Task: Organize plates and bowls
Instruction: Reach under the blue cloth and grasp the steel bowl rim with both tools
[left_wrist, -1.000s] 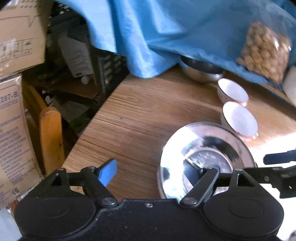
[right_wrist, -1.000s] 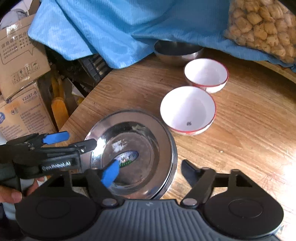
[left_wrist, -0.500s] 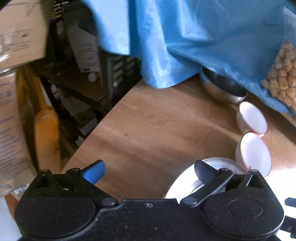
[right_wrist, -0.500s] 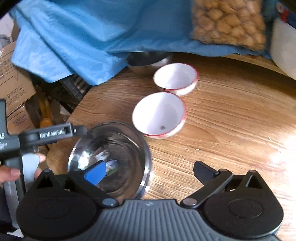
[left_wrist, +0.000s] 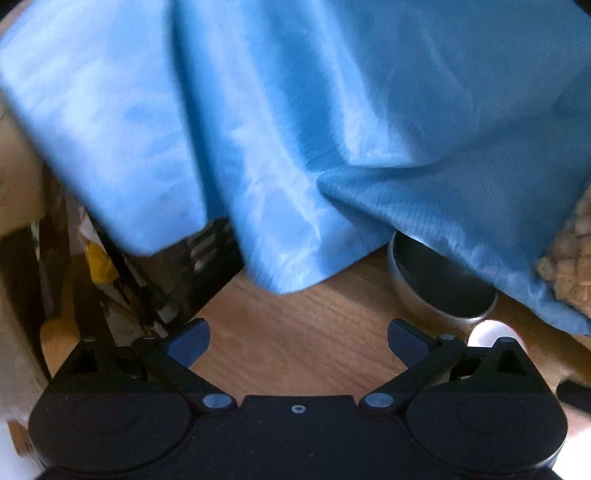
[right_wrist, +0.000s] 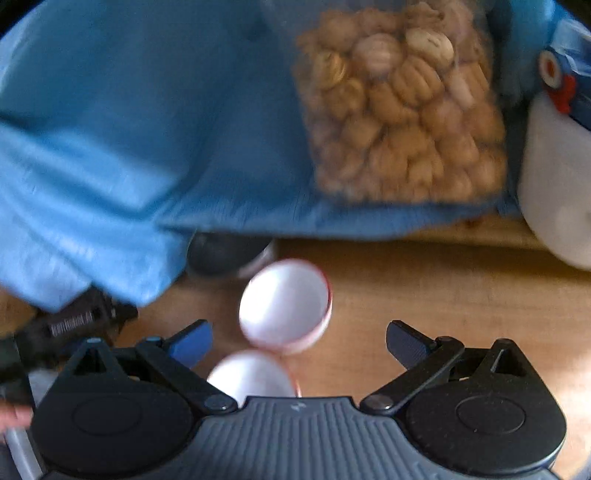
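Two white bowls with red rims sit on the wooden table (right_wrist: 424, 295), the far bowl (right_wrist: 286, 304) just beyond the near bowl (right_wrist: 251, 374), which lies between my right gripper (right_wrist: 299, 341)'s wide-spread, empty fingers. A steel bowl (left_wrist: 439, 284) sits farther back, half under the blue cloth (left_wrist: 295, 129). My left gripper (left_wrist: 297, 341) is also spread wide over bare wood, and a bag of biscuits (right_wrist: 402, 107) rests on the cloth at far right.
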